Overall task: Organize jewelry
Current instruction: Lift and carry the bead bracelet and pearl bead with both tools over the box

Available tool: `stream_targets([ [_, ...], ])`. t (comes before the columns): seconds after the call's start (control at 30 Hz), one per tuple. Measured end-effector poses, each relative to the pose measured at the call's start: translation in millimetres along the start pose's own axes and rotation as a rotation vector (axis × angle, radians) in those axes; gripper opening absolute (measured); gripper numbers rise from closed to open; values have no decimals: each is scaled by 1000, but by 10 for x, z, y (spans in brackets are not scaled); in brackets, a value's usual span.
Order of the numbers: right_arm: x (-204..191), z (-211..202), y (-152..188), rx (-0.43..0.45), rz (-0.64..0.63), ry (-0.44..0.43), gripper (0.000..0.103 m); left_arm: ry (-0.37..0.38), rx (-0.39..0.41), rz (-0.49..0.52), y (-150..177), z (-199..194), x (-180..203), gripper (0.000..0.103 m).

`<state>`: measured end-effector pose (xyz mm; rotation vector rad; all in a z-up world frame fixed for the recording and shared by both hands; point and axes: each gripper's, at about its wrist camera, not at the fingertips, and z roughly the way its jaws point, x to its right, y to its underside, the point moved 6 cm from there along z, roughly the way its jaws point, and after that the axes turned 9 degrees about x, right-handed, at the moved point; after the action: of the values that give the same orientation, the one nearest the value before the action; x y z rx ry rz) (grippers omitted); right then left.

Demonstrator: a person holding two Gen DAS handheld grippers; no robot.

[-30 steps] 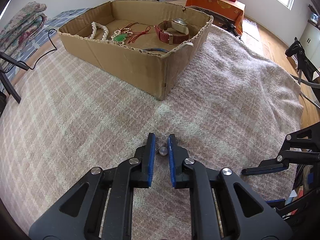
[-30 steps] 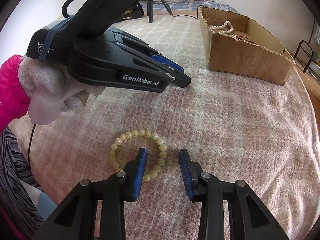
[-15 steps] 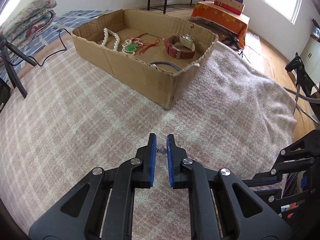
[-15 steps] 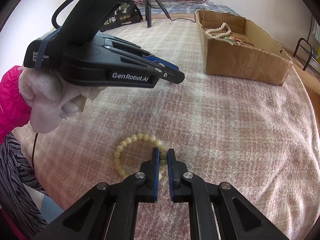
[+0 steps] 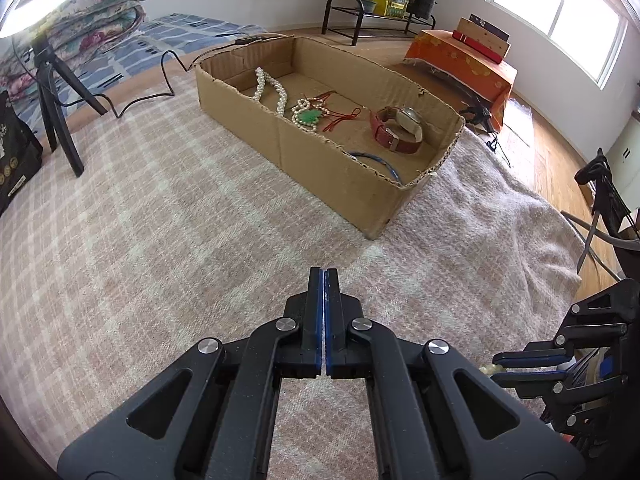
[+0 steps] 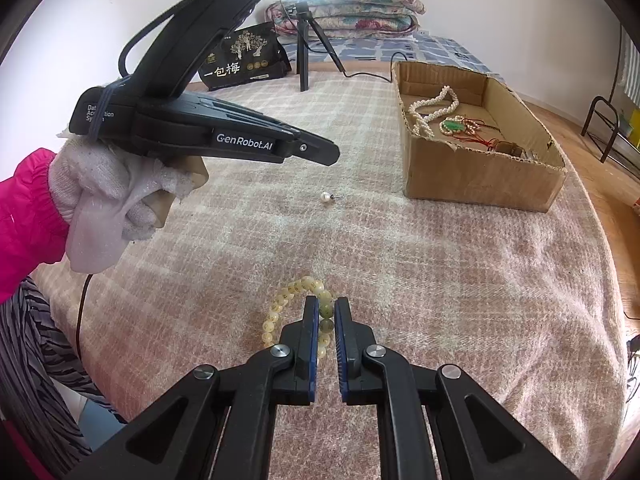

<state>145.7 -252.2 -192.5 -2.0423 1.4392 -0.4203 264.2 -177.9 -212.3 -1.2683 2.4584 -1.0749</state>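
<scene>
The right gripper [image 6: 327, 308] pinches a bracelet [image 6: 280, 309] of round, pale yellow beads over the woolly checked blanket [image 6: 440, 280]. The left gripper [image 5: 322, 276] has just closed, flat blue pads together with nothing between, and the small pearl earring [image 6: 328, 197] lies on the blanket near the rough cardboard box [image 6: 480, 176]

"GenRobot.AI" on the left tongs [image 6: 334, 155]; "一包梅" on the black bag [image 6: 240, 60].

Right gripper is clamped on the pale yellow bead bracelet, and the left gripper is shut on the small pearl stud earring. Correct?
Not quite. The left gripper is shut on nothing: the right wrist view shows the small pearl stud earring lying on the pink plaid blanket. The right gripper does clamp the pale yellow bead bracelet.
</scene>
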Motion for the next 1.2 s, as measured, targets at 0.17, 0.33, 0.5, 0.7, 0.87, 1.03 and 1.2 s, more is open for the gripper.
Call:
stream_targets([
  [0.17, -1, 26, -57, 5, -3, 2, 5, 45, -10, 4, 41, -7, 56, 0],
  [0.33, 8, 39, -46, -3, 5, -2, 5, 6, -66, 104, 207, 124, 144, 0],
  [0.5, -6, 40, -35, -5, 3, -10, 5, -3, -75, 91, 257, 172, 98, 23],
  [0.7, -20, 72, -32, -12, 1, -15, 5, -10, -65, 93, 288, 180, 75, 35],
  [0.87, -16, 79, -35, -12, 2, -15, 5, -21, -77, 139, 365, 234, 142, 35],
  [1.03, -16, 111, -30, -17, 2, -17, 5, -33, -71, 147, 357, 260, 143, 22],
  [1.2, -4, 114, -34, -15, 3, -11, 5, -37, -70, 179, 379, 281, 165, 7],
])
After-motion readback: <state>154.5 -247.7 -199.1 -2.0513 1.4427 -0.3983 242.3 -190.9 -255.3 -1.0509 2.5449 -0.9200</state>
